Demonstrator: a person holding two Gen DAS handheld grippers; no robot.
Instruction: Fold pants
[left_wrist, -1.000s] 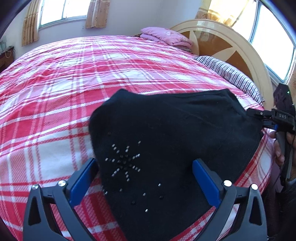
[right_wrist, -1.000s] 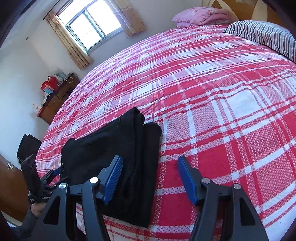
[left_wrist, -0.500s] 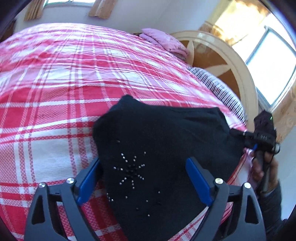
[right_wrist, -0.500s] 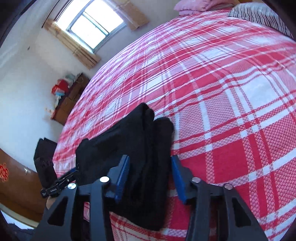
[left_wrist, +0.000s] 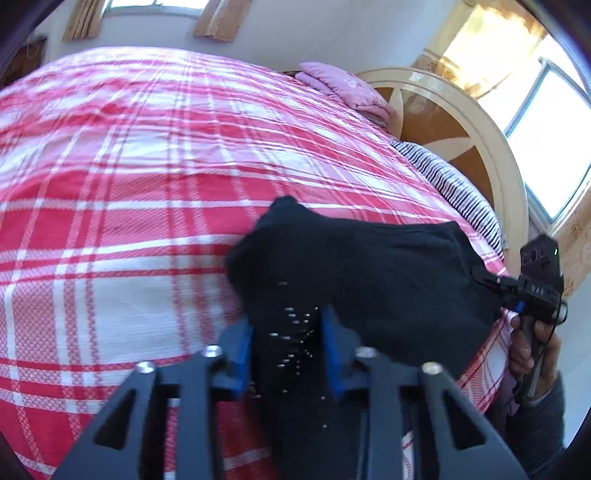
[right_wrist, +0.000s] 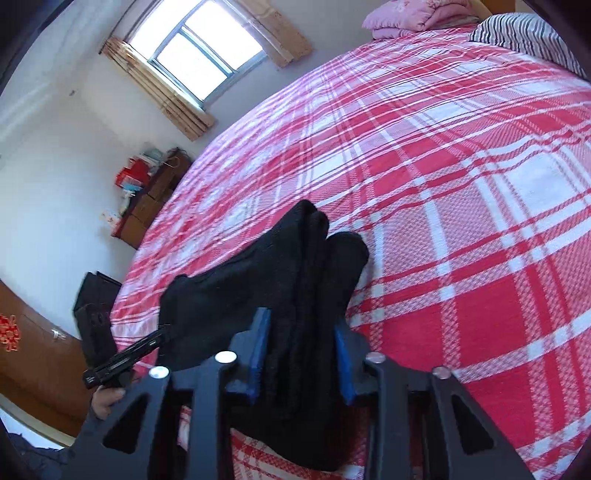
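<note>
Closing on cloth at both ends, my left gripper (left_wrist: 287, 345) has its blue fingers (left_wrist: 243, 341) drawn in narrow around the studded part of the black pants (left_wrist: 369, 280), with the fabric bunched between them; whether the pads already press hard I cannot say for sure, but they look to be touching it on both sides. My right gripper (right_wrist: 301, 354) is doing the same at the other end, its fingers (right_wrist: 258, 347) narrowing on a thick stack of layers that runs straight out ahead of them. The pants lie on the red checked bed (left_wrist: 129, 184), just ahead of and between both pairs of fingers, near the edge closest to me. From the doubled layers beside my right fingers, I judge the legs are already laid one over the other, so the lengthwise fold seems done. What is left, as I read it, is to lift both gripped ends and carry them across to halve the bundle, then smooth it flat. Beyond my fingertips the bed is open all the way to the striped pillow (left_wrist: 454, 188), so there is room for that.
</note>
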